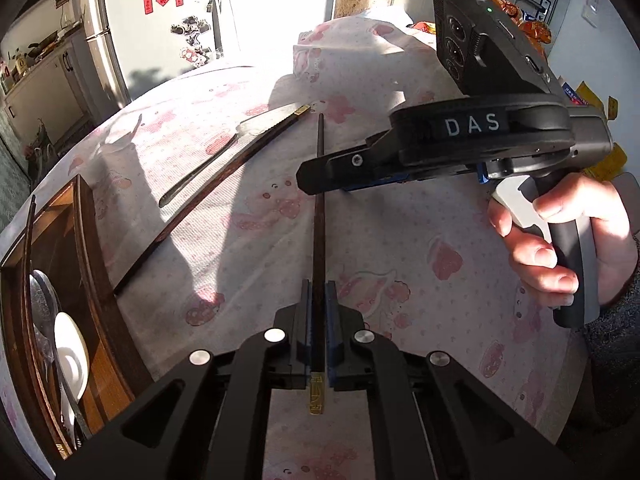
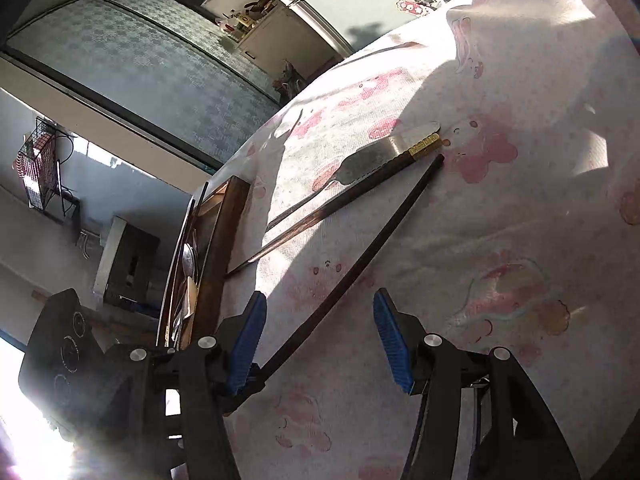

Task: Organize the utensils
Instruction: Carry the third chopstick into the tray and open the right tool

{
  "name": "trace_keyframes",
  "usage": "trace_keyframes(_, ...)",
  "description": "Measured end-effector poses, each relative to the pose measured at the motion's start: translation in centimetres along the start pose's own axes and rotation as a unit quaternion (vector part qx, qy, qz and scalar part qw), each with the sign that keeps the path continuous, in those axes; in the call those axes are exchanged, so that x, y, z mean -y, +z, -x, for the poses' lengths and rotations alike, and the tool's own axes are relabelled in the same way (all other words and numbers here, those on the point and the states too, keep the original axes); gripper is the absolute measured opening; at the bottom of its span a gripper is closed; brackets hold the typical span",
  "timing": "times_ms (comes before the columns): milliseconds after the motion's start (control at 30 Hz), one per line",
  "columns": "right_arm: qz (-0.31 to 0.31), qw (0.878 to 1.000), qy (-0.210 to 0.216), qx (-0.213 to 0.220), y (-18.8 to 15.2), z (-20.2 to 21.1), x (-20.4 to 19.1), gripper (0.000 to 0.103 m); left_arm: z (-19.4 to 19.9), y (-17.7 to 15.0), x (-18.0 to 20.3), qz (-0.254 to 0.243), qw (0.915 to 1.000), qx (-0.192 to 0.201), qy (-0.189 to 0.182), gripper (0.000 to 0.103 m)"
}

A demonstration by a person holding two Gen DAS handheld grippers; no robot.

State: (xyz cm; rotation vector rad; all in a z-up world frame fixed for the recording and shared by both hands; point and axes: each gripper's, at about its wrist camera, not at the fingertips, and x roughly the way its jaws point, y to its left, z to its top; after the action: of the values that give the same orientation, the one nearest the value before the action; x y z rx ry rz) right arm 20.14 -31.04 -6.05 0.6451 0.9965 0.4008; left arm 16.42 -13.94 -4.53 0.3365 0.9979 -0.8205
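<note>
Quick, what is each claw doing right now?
Left claw: closed on a chopstick.
Right claw: open, holding nothing.

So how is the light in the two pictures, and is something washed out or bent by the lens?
Left wrist view: hard sun throws dark shadows over the tablecloth; the left tool, shut on a chopstick, stays sharp; edges curve. Right wrist view: glare whitens the lower left corner beside the open right tool; the tray looks bent.
</note>
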Motion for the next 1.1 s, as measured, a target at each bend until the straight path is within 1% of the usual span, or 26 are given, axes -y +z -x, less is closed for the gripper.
trace_keyframes(67,-0.009,1.0,0.003,0.0,-0.3,-0.1,-0.3,0.057,0.7,-0.2,0.8,-0.002,1.0,0.008,-0.005,0.006)
trace_keyframes(100,-0.007,1.0,-0.006,0.001,-0.5,-0.1,-0.6,0.046,1.0,-0.4,1.2,-0.002,0.9999,0.011,-0.005,0.006)
trace_keyframes(133,-0.002,1.0,-0.016,0.002,-0.8,0.0,-0.8,0.03,1.2,-0.6,1.4,-0.004,0.9999,0.01,-0.004,0.006)
trace_keyframes(167,-0.001,1.0,-0.023,0.003,-1.1,0.0,-1.0,0.025,1.5,-0.8,1.6,-0.006,0.9999,0.012,0.0,0.006)
trace_keyframes(200,-0.002,1.0,-0.024,0.004,-1.4,0.1,-1.1,0.019,1.7,-1.0,1.6,-0.004,0.9999,0.012,-0.001,0.006)
trace_keyframes(300,-0.001,1.0,-0.023,0.009,-2.1,0.4,-1.7,0.019,2.4,-1.7,1.6,0.001,0.9998,0.018,-0.004,0.006)
trace_keyframes(400,0.008,1.0,-0.023,0.012,-2.4,0.6,-3.3,0.018,3.5,-2.4,1.5,0.002,0.9996,0.027,0.0,0.006)
trace_keyframes(567,0.039,0.999,-0.007,0.01,-2.1,-0.5,-8.2,0.016,6.8,-4.2,-0.6,0.022,0.9984,0.049,0.019,0.006)
trace_keyframes(667,0.058,0.998,0.007,-0.003,-1.8,-2.9,-11.7,0.015,9.0,-5.9,-2.9,0.046,0.9962,0.062,0.04,0.006)
trace_keyframes(833,0.085,0.995,0.029,-0.032,-1.5,-8.4,-16.9,0.014,11.8,-9.1,-7.8,0.097,0.99,0.071,0.074,0.006)
trace_keyframes(1000,0.093,0.994,0.033,-0.054,-1.3,-13.0,-19.7,0.014,13.2,-11.3,-12.0,0.134,0.9834,0.074,0.098,0.007)
trace_keyframes(1100,0.095,0.993,0.034,-0.057,-1.2,-14.6,-20.4,0.015,13.2,-12.3,-13.7,0.147,0.9776,0.076,0.13,0.008)
